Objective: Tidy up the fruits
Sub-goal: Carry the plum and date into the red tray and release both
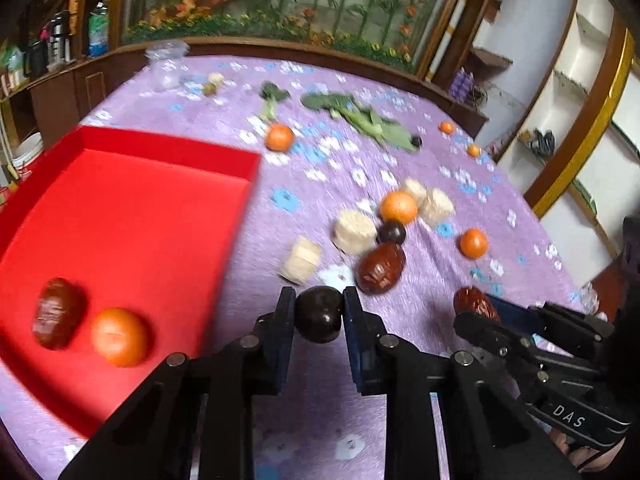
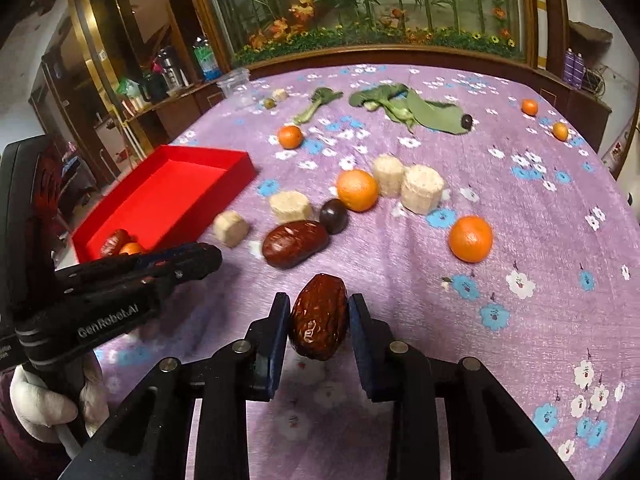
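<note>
My left gripper (image 1: 319, 312) is shut on a dark plum (image 1: 319, 314), held just right of the red tray (image 1: 168, 208). The tray holds a red date (image 1: 56, 314) and an orange (image 1: 119, 337). My right gripper (image 2: 319, 316) is shut on a red date (image 2: 319, 316) above the purple cloth; it shows in the left wrist view (image 1: 476, 304) too. On the cloth lie another red date (image 2: 295, 243), a dark plum (image 2: 334, 216) and oranges (image 2: 357, 190) (image 2: 470, 238) (image 2: 290, 137).
Several pale corn pieces (image 2: 422, 189) (image 2: 290, 206) (image 2: 230, 228) lie among the fruit. Green leafy vegetables (image 2: 404, 106) and a small dark plum (image 2: 466, 121) lie farther back, with two small oranges (image 2: 530, 107) at the far right. A clear jar (image 2: 236, 84) stands at the far left edge.
</note>
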A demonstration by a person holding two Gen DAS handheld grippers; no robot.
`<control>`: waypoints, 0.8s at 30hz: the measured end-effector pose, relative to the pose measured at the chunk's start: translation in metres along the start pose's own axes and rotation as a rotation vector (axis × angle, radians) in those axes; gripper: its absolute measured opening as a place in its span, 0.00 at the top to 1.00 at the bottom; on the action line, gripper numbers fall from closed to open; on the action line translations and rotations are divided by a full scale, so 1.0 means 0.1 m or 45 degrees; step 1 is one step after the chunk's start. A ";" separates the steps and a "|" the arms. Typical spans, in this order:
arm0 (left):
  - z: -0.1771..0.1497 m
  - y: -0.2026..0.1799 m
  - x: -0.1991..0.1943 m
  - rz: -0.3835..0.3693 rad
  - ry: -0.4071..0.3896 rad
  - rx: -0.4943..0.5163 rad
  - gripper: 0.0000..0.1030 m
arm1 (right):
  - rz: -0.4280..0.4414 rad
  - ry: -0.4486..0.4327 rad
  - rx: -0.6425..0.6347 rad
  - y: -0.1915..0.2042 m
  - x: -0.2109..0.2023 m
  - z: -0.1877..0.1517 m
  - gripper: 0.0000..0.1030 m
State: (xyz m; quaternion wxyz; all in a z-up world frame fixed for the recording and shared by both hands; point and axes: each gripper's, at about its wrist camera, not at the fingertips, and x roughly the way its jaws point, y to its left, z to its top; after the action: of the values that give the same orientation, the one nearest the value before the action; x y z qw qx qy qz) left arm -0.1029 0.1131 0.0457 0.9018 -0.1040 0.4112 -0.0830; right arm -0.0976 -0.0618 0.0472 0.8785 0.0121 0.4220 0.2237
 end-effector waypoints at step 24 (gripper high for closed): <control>0.55 1.69 -0.49 0.222 -0.125 -0.321 0.78 | 0.214 0.069 -0.372 1.65 0.75 0.61 0.68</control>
State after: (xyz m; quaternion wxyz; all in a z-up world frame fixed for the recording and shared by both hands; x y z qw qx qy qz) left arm -0.0819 0.2942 0.0737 0.9043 -0.1842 0.3814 0.0530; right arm -0.0744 0.1270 0.0654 0.8374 -0.0864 0.4061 0.3554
